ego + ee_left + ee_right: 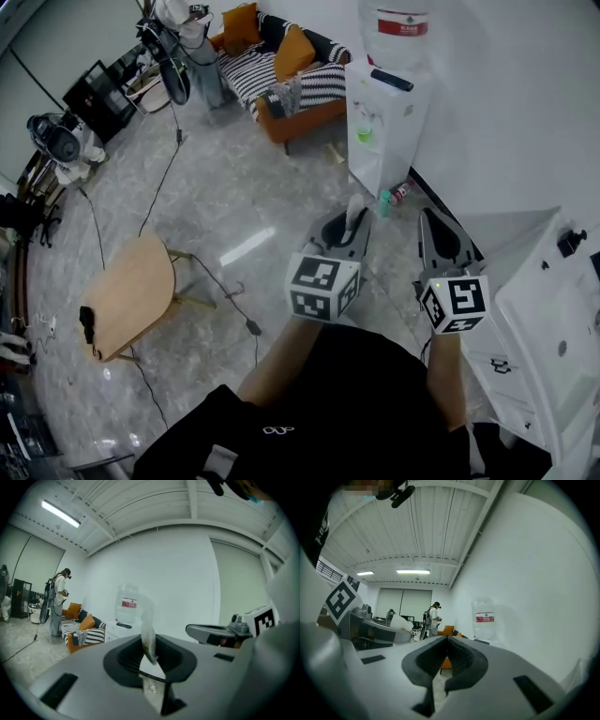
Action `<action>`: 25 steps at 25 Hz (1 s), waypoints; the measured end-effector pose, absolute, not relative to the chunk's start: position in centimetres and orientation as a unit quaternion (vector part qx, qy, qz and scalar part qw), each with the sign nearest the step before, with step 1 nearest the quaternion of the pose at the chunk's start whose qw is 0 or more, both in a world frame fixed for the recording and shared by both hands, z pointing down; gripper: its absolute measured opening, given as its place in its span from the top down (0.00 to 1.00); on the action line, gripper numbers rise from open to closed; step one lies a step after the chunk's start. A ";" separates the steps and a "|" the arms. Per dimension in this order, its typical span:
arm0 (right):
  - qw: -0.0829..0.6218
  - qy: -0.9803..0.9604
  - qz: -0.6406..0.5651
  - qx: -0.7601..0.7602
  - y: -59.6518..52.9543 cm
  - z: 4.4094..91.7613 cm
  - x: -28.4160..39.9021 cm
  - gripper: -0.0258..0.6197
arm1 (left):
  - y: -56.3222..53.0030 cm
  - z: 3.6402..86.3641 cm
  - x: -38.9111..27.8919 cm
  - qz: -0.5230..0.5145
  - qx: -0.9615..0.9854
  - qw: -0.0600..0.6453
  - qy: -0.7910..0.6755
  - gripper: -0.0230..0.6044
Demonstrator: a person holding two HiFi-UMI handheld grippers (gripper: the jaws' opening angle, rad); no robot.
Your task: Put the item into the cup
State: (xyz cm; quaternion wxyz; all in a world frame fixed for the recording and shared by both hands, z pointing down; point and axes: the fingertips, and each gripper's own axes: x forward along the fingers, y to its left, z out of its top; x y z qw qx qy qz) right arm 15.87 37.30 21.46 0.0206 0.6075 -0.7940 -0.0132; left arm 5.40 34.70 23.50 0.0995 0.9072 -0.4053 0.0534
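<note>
Partly hidden: pale item (149, 639) (lower end)

The glossy grey marble floor (234, 216) carries a small wooden table (136, 291), an orange sofa (305, 114) and a white water dispenser (384, 131). Black cables (167, 173) trail across it.

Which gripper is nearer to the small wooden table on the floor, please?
Left. The left gripper, holding the sachet, is right of the wooden table; the right gripper is even farther right.
</note>
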 end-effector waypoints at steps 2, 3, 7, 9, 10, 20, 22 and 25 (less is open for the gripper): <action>0.024 -0.787 -0.001 0.617 35.5 22.0 16.2 0.95 | 32.4 24.0 6.0 0.056 0.910 0.111 -0.396 0.87; 0.023 -0.784 0.005 0.621 34.7 22.1 16.3 0.95 | 31.3 24.1 6.2 0.055 0.911 0.118 -0.392 0.87; 0.018 -0.774 0.041 0.631 31.9 23.2 15.9 0.95 | 26.9 25.4 6.2 0.057 0.909 0.153 -0.384 0.87; 0.027 -0.771 0.064 0.634 30.0 24.3 15.5 0.95 | 24.5 26.0 6.1 0.060 0.907 0.167 -0.382 0.87; 0.031 -0.770 0.072 0.634 29.0 24.7 15.2 0.95 | 23.3 26.1 6.0 0.062 0.906 0.170 -0.381 0.87; 0.079 -0.797 0.093 0.592 15.2 25.3 9.5 0.95 | 11.0 28.7 4.0 0.063 0.896 0.219 -0.382 0.87; 0.089 -0.803 0.086 0.582 12.5 25.0 8.0 0.95 | 9.0 29.3 3.3 0.062 0.894 0.231 -0.380 0.87; 0.105 -0.815 0.080 0.564 9.5 25.3 5.8 0.95 | 6.1 30.0 1.8 0.056 0.889 0.242 -0.386 0.87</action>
